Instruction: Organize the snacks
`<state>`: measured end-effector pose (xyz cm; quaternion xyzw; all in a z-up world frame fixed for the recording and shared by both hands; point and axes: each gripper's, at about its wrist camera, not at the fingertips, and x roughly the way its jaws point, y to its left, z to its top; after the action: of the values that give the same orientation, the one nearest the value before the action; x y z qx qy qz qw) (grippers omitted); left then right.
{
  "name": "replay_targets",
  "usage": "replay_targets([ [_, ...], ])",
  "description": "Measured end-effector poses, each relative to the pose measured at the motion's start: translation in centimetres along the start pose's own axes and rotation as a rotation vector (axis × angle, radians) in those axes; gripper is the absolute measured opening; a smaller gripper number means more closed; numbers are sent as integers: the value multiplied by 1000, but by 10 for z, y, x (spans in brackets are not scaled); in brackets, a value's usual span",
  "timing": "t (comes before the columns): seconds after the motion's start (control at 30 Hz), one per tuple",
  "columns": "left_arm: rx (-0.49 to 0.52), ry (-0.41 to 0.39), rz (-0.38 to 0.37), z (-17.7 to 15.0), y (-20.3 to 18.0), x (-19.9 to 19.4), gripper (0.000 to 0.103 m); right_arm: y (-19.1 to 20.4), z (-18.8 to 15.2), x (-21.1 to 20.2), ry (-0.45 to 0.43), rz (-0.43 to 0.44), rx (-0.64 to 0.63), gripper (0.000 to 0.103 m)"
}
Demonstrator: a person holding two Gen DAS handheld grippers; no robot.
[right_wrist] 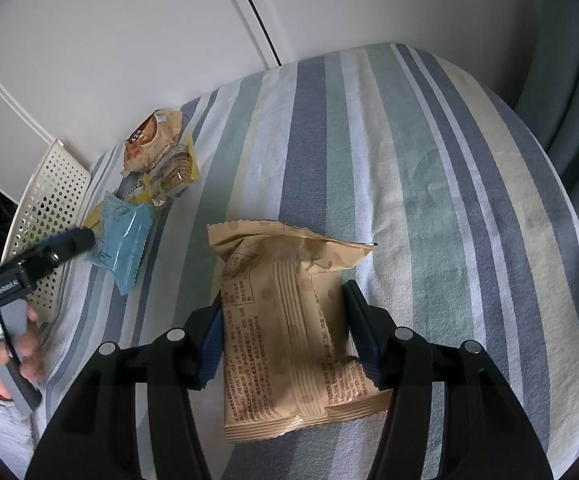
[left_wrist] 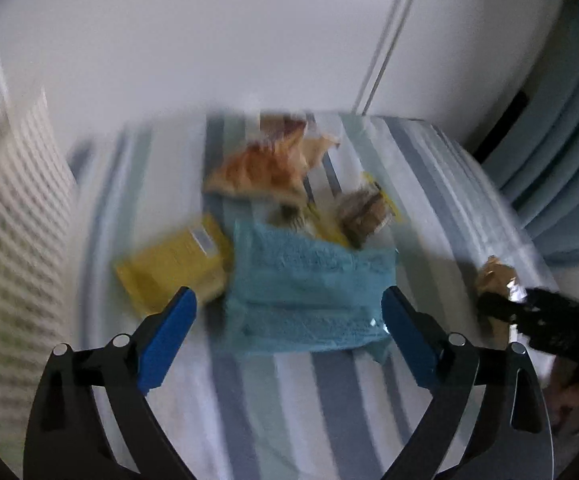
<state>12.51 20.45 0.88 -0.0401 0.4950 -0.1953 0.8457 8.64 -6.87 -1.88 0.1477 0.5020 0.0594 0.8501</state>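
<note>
Crowding blue packet (left_wrist: 309,296): yellow packet (left_wrist: 169,264), croissant pack (left_wrist: 265,164); basket (left_wrist: 13,216) left.

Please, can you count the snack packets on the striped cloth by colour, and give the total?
Tan, held by right gripper: 1
Light blue: 1
Yellow: 2
Orange-brown, croissant picture: 1
Total: 5; blur may hide more.

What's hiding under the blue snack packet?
A yellow packet pokes out from under the blue packet, with striped cloth below. Anything else beneath is covered.
</note>
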Motion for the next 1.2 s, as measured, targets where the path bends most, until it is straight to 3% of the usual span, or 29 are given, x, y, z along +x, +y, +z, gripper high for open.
replay_targets([
  [0.13, -24, 41, -52, -15, -2, 9, 95, 0, 0, 0, 0, 3, 2, 56],
  [0.37, 122, 28, -198, -28, -50, -10, 95, -4, 0, -1, -5, 25, 21, 56],
  [0.47, 233, 38, -270, -38, -78, -23, 95, -6, 0, -2, -8, 32, 33, 56],
  [0.57, 349, 12, -239, -43, -96, -32, 95, -5, 0, -2, -8, 21, 28, 56],
  [0.7, 468, -28, -122, -31, -109, -27, 95, -6, 0, -2, -9, 25, 33, 56],
  [0.93, 457, 34, -120, -1, -98, 17, 95, -9, 1, -3, -16, 19, 47, 56],
  [1.2, 450, 117, -40, 4, -106, 57, 95, -13, 1, -5, -27, 12, 76, 55],
])
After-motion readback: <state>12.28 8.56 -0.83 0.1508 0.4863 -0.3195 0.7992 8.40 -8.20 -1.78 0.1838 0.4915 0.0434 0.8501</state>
